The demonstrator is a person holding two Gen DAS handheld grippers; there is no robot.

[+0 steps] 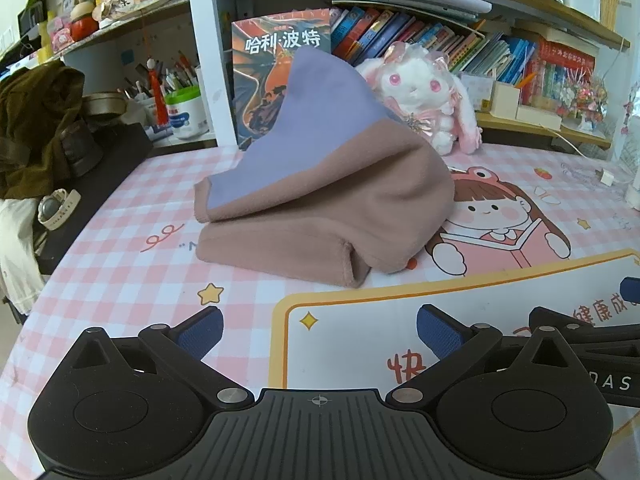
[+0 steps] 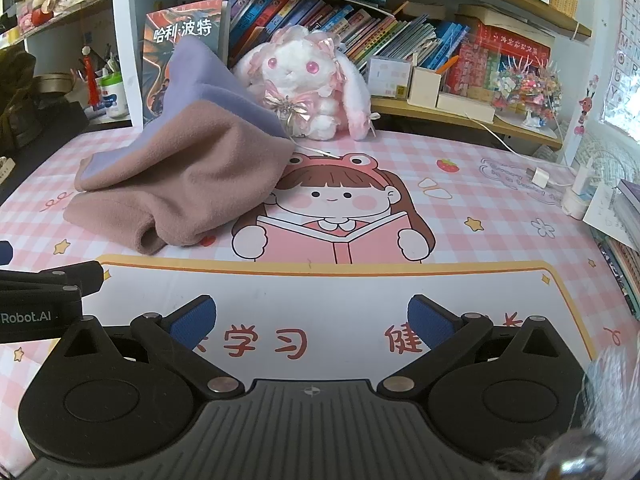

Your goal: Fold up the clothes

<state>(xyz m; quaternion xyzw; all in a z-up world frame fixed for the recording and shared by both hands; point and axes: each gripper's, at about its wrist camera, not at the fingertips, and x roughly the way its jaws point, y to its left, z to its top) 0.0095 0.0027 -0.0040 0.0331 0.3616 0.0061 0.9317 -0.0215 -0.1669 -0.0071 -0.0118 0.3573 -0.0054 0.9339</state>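
A fleece cloth, mauve-brown outside and lavender inside (image 1: pixel 320 200) (image 2: pixel 188 176), lies bunched and partly folded on the pink checked desk mat (image 1: pixel 120 272) (image 2: pixel 480 216). Its far corner leans up against a book and a plush rabbit. My left gripper (image 1: pixel 320 330) stands open over the near part of the mat, well short of the cloth, with nothing between its blue pads. My right gripper (image 2: pixel 312 320) is open too, to the right of the left one and clear of the cloth. Part of the right gripper (image 1: pixel 592 336) shows in the left wrist view, and part of the left gripper (image 2: pixel 48 292) in the right wrist view.
A white and pink plush rabbit (image 1: pixel 424 92) (image 2: pixel 308 84) sits behind the cloth, beside an upright book (image 1: pixel 276 64). Shelves of books (image 2: pixel 360 28) line the back. A dark garment (image 1: pixel 36 120) and a watch (image 1: pixel 56 208) lie at the left. A charger and cable (image 2: pixel 540 176) rest at the right.
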